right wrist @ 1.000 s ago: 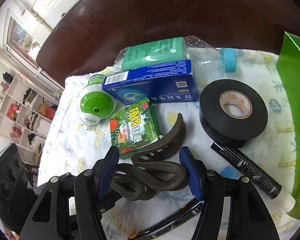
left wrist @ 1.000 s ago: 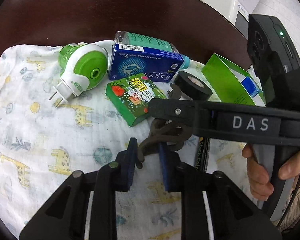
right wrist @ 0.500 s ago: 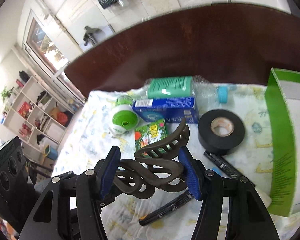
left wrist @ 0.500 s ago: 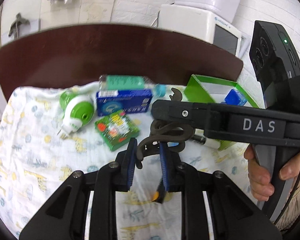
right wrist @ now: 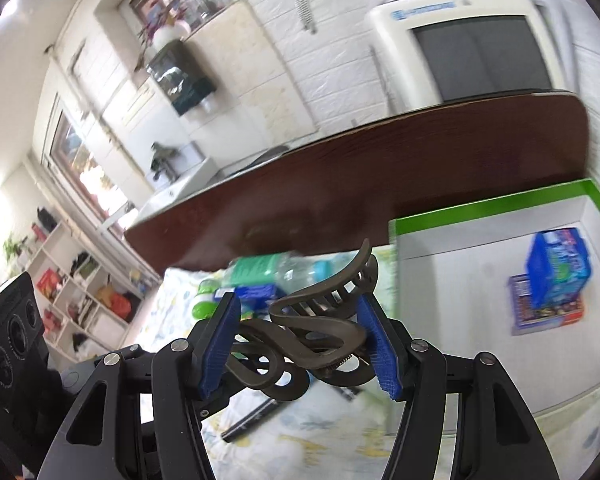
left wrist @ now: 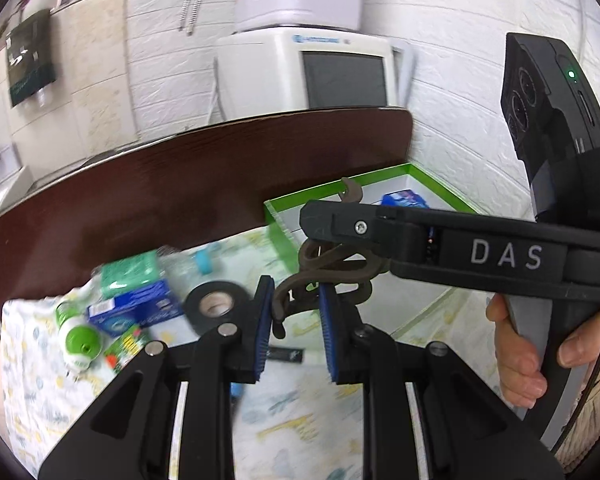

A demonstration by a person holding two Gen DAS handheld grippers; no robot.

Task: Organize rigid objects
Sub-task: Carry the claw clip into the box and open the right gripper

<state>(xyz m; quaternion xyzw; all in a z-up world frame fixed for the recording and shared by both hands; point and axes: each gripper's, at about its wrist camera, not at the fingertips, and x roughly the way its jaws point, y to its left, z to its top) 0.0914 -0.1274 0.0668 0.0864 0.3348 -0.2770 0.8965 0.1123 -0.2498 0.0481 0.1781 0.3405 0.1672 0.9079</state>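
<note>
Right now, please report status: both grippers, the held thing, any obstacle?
Left gripper and right gripper both shut on brown plastic hair claw. Claw airborne. Green-rimmed box ahead; nothing between.

Dark brown plastic claw hair clip [right wrist: 312, 328]. Gripper pads [right wrist: 376, 348] blue, gripper frames black. Cloth [left wrist: 24, 376] white with a yellow and blue-grey animal print. Open box [right wrist: 496, 204] has a green rim and white inside, holding a blue packet [right wrist: 556, 268]. Tape roll [left wrist: 216, 304] black. Table [left wrist: 180, 184] dark red-brown. Far left: green-capped plug-in device [left wrist: 78, 338], blue carton [left wrist: 136, 308].
</note>
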